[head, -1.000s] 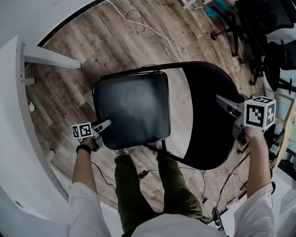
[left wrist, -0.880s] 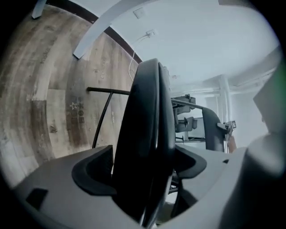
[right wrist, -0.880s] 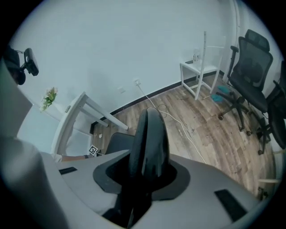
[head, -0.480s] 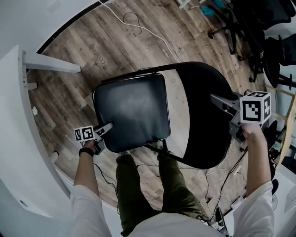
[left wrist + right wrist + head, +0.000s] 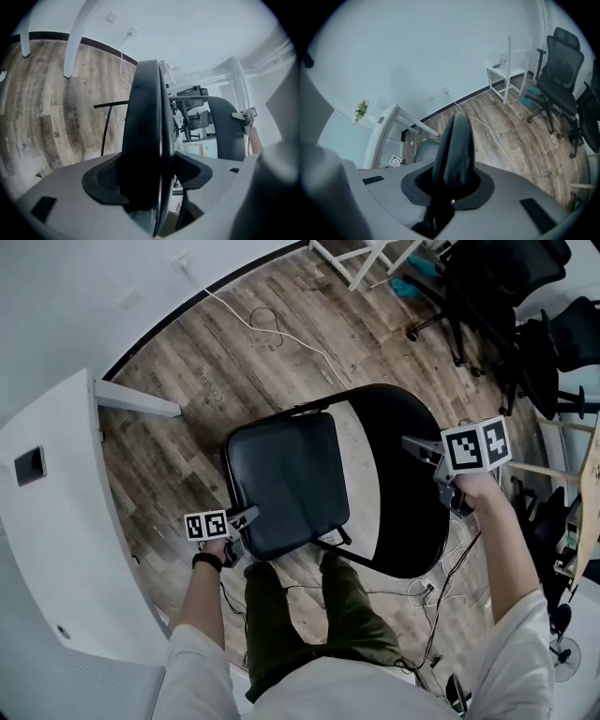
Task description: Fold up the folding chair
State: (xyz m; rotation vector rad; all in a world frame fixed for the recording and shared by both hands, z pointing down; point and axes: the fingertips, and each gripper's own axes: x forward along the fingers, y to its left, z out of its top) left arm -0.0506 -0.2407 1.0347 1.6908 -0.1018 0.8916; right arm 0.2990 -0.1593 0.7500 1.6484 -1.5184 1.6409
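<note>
One black folding chair (image 5: 323,460), unfolded, standing on the wood floor (image 5: 187,427) in front of the person's legs (image 5: 300,615), with its seat (image 5: 281,484) toward the left gripper (image 5: 251,515) and its backrest (image 5: 417,502) toward the right gripper (image 5: 414,444). Grip: left fingers (image 5: 100,183), just now closing, clamp the edge of the seat near its corner; right fingers (image 5: 485,186), likewise just closing, pinch the thin top edge of the backrest. Surroundings: white worktop (image 5: 56,474) at the left, white cable (image 5: 305,345) on the floor beyond the chair, black office chairs (image 5: 506,296) at the far right.
</note>
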